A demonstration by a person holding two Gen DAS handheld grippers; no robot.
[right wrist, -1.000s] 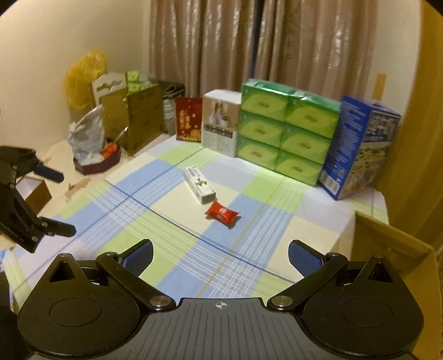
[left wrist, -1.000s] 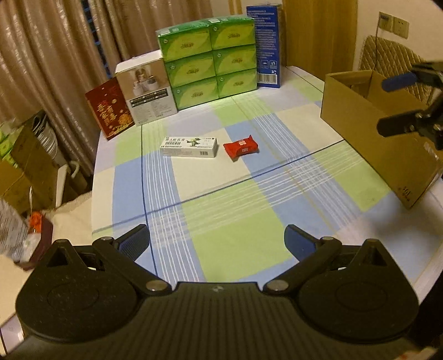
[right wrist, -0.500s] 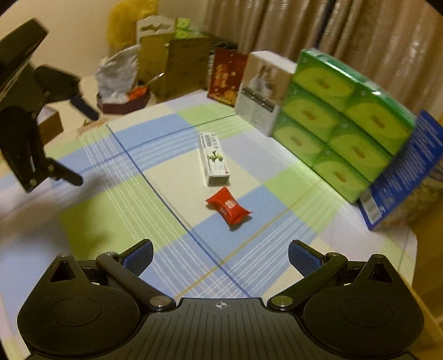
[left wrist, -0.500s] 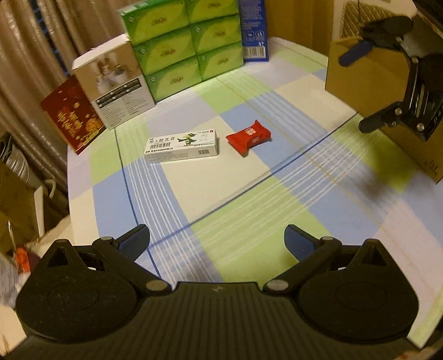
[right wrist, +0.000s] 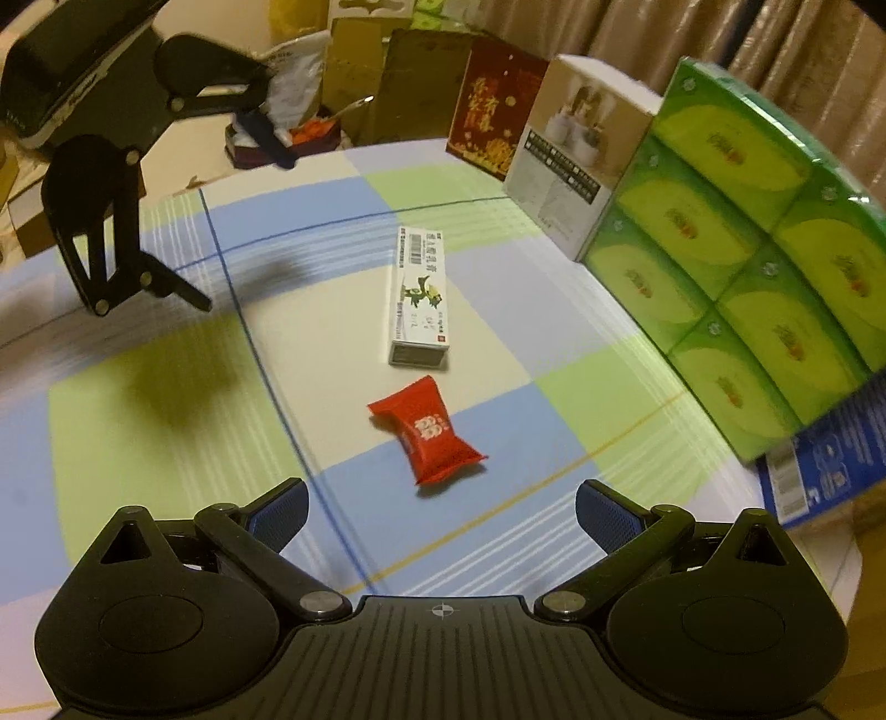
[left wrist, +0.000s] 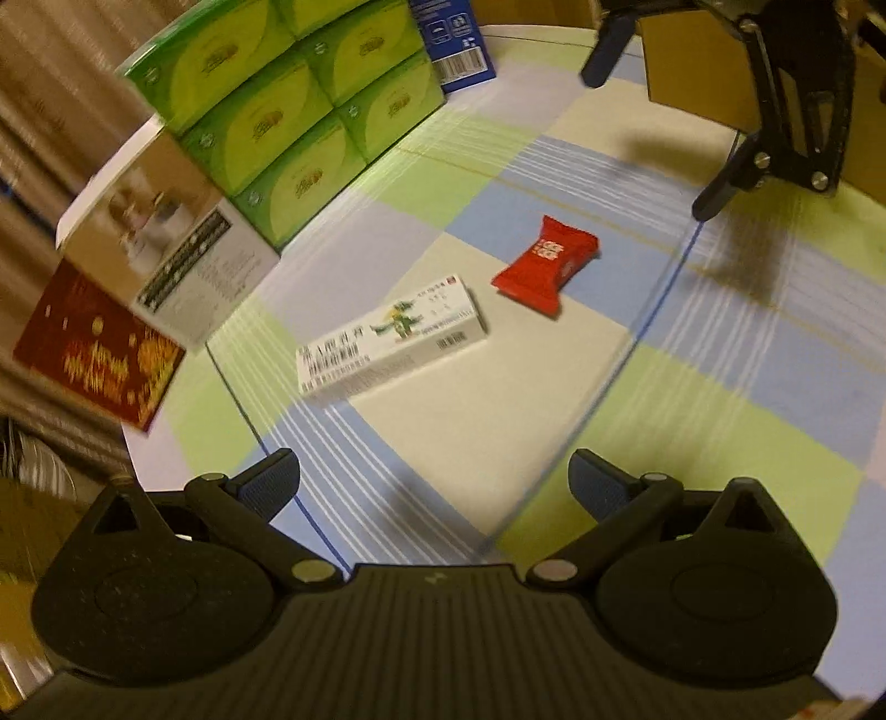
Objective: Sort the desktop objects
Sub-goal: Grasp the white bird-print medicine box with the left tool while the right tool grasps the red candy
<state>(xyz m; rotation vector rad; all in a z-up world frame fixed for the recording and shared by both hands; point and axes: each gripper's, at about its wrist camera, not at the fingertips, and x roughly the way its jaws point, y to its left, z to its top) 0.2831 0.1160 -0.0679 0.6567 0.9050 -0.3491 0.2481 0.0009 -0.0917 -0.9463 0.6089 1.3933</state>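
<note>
While both grippers hover empty over the checked worktop [right wrist: 166,443], the right gripper [right wrist: 440,512] sits nearest its target, its fingers [right wrist: 277,512] spread wide with nothing between them; just ahead lies the red snack packet [right wrist: 426,435], flat on the cloth, probably light, soft and crinkly, with slick film, so a hold across its plump middle looks safer than the crimped ends; white characters show on it, too small to read. The left gripper [left wrist: 434,490] likewise has its fingers apart, with more bare cloth before it. Just beyond the packet, apart from it, lies the white medicine carton [right wrist: 418,299]; it looks stiff and light, best pinched across its narrow width; it bears a green dragon-like figure, a barcode and Chinese print that is blurred. Farther back stand a white appliance box [right wrist: 576,166], a red and gold card [right wrist: 493,116], stacked green tissue packs [right wrist: 747,266] and a blue box [left wrist: 454,44]; a cardboard box [left wrist: 703,72] waits at the far right.
</note>
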